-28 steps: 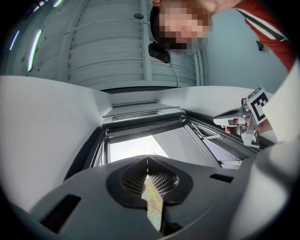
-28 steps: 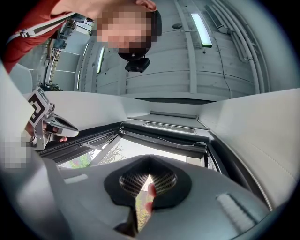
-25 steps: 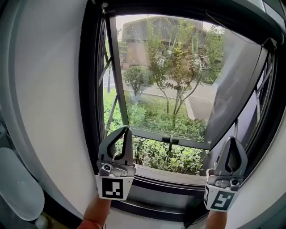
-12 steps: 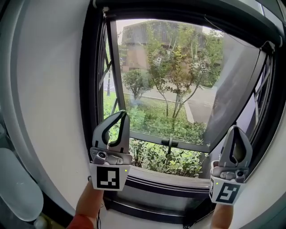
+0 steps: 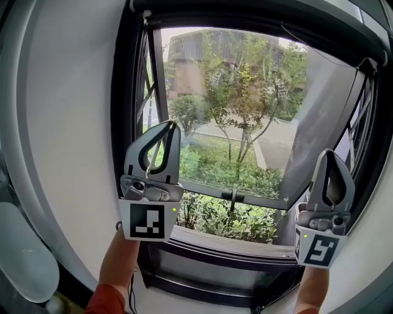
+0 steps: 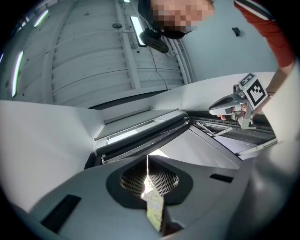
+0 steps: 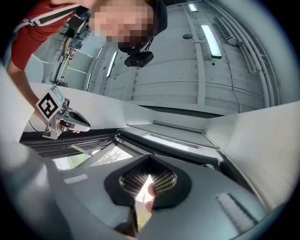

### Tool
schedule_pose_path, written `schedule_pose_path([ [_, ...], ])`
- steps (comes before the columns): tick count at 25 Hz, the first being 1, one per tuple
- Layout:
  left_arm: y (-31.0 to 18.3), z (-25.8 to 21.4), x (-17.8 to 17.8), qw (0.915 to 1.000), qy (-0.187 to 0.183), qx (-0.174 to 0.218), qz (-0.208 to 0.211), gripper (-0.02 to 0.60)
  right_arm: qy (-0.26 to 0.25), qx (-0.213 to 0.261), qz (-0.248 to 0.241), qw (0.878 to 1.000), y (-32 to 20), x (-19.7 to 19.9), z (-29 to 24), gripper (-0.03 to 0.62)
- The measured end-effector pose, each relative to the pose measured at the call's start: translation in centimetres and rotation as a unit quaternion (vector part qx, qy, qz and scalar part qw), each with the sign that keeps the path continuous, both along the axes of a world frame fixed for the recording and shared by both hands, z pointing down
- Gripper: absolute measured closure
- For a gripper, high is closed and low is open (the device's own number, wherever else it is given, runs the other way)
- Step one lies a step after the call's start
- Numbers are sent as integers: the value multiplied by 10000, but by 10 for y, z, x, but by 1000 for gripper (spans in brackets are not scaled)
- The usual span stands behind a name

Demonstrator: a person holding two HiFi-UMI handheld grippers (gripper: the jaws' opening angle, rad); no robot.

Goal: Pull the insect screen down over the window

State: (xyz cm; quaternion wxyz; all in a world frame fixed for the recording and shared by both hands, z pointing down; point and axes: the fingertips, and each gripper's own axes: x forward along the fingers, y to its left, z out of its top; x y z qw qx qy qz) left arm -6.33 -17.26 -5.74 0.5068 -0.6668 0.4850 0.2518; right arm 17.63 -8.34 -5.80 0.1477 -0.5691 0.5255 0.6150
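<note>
At the window (image 5: pixel 158 92) top, the screen is judged rolled in its housing (image 5: pixel 258 13). Mesh is reckoned light, flimsy; its stiff bottom bar is best taken. Left gripper (image 5: pixel 172 126) and right gripper (image 5: pixel 328 153) are closed, empty.

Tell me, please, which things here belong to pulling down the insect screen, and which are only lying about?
For the job: window frame; dark bar along its top, where the screen seems rolled up; left tongs, right tongs, both shut and empty.

Just about: pale rounded thing at lower left; bushes outside.
</note>
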Motion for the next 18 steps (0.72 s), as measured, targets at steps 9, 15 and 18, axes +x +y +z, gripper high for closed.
schedule_pose_path([
  [9,-7,-39,10,9995,-127,145,-247,575,316,128,373,9987,-10,-9,-48,585],
  [15,-11,-59,18,9986,-298,235,-378,575,329,44,514,9981,-17,-5,-65,585],
  [18,-13,-72,21,9979,-354,287,-471,575,348,18,667,9972,-21,-1,-77,585],
])
